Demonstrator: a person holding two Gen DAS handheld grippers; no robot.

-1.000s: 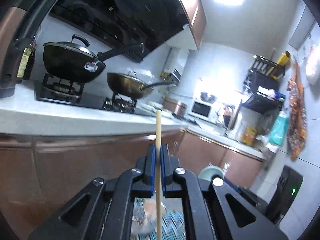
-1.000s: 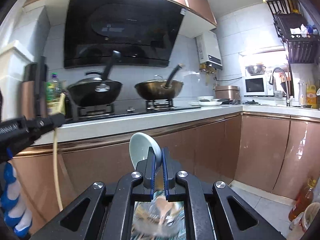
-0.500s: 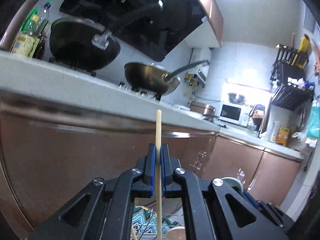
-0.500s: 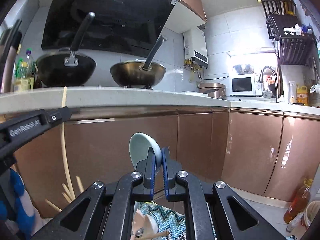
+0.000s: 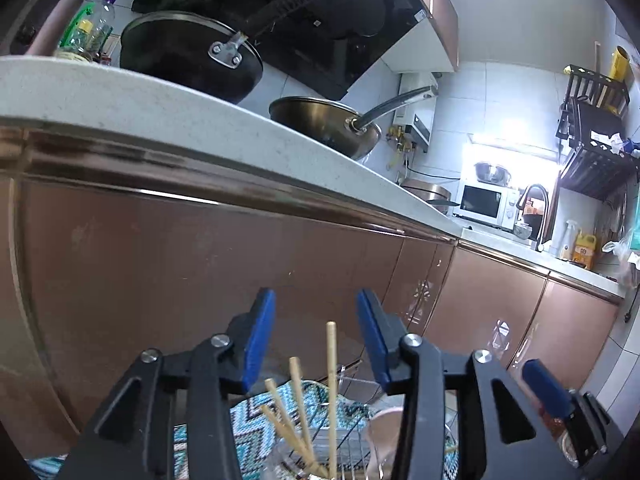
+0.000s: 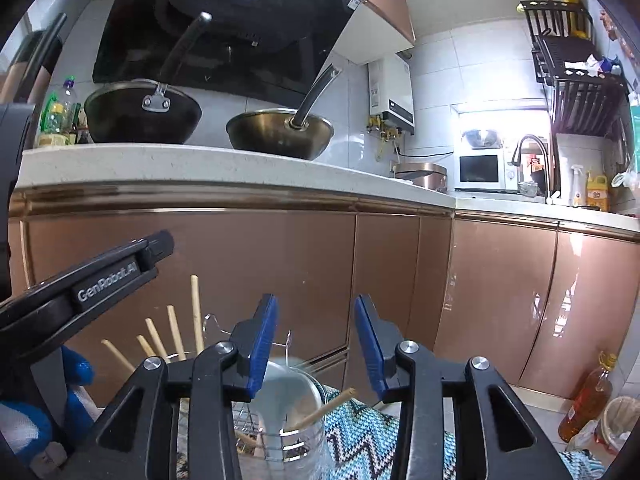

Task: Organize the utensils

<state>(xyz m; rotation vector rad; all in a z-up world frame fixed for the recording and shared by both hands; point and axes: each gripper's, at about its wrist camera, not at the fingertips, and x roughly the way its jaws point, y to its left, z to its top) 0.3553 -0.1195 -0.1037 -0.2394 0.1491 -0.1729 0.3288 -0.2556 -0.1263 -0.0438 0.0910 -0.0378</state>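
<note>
Left wrist view: left gripper (image 5: 316,338) has its jaws spread, just been opening, and nothing is pinched; the tallest chopstick (image 5: 331,384) stands free between the blue pads (image 5: 260,336), touching neither, its lower end in a clear glass holder (image 5: 292,462) right below the fingers. Two or three more chopsticks (image 5: 298,408) lean left in that same holder. A wire rack (image 5: 356,396) sits just behind it on a teal zigzag cloth (image 5: 248,420), with a pale cup-like item to the right, too blurred to name. Looks like the release step, so best to back the gripper straight up and away without brushing the loose stick, otherwise it could tip the bundle. Right wrist view: right gripper (image 6: 316,342) is also spread, jaws just been opening, nothing gripped; the pale blue ceramic spoon (image 6: 280,392) sits below and between the fingers, bowl up, handle down in a clear glass jar (image 6: 304,444) that also holds one wooden chopstick (image 6: 324,408) leaning right. The other gripper's arm comes in at the left above the chopstick holder, with a blue-and-white gloved hand (image 6: 36,408) under it. Same advice here: lift clear vertically, because the spoon bowl is close to the left pad. Both utensils appear dropped into their containers.
</note>
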